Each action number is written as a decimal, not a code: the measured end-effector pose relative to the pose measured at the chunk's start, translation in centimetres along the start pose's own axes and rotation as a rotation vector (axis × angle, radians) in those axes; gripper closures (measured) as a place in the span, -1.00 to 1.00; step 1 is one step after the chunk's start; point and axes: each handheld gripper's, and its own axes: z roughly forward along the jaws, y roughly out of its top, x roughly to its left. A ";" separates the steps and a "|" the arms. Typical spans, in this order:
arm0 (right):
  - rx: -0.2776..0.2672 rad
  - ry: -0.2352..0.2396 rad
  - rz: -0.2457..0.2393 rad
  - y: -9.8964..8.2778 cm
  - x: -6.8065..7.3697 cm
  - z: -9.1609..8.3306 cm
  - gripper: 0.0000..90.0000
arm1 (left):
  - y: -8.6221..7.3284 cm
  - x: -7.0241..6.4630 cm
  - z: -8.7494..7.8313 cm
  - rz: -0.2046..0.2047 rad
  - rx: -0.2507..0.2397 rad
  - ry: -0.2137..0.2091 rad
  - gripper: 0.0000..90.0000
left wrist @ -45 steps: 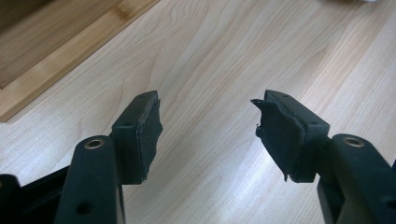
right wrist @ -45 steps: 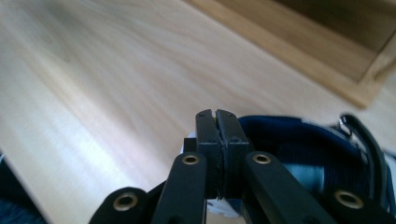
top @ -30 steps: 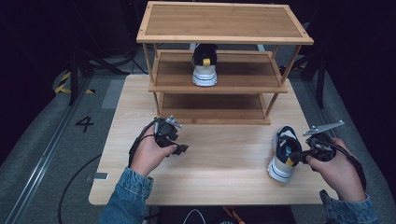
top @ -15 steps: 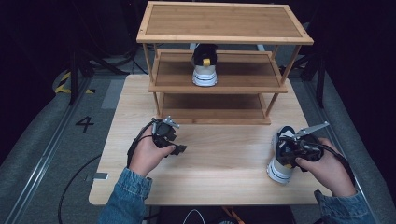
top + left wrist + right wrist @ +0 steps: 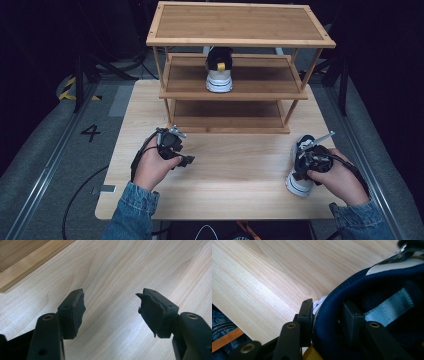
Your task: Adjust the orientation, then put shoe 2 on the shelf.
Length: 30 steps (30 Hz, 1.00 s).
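A navy and white shoe (image 5: pixel 298 184) lies near the table's front right corner, toe toward me. My right gripper (image 5: pixel 307 156) is shut on its heel collar. In the right gripper view, one jaw is outside and the other inside the padded navy collar (image 5: pixel 387 285), pinching it in my right gripper (image 5: pixel 328 304). A matching shoe (image 5: pixel 219 70) with a yellow tab stands on the middle shelf of the wooden rack (image 5: pixel 240 22). My left gripper (image 5: pixel 185 161) hovers low over the bare table (image 5: pixel 235 175) in front of the rack, and in its own view the left gripper (image 5: pixel 111 297) stands open with nothing between its jaws.
The three-shelf rack takes up the back half of the table; its bottom shelf edge (image 5: pixel 27 265) lies just ahead of my left gripper. Open wood spans the space between my two hands. A jeans-clad leg (image 5: pixel 222 345) shows past the table's front edge.
My right gripper has moved left onto the shoe's heel and closed on its collar. The left gripper has stayed where it was.
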 end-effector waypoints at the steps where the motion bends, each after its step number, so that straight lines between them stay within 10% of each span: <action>1: 0.007 0.003 0.001 0.0 0.0 0.2 0.48 | 0.0 0.0 0.0 0.003 0.001 0.000 -0.18; 11: 0.009 0.027 0.018 0.5 0.1 -0.6 0.64 | -0.6 0.3 -0.4 -0.022 -0.011 0.015 -0.18; 30: -0.055 0.042 -0.140 4.2 3.9 -4.1 0.63 | -2.8 1.1 -2.2 -0.080 -0.030 0.052 -0.18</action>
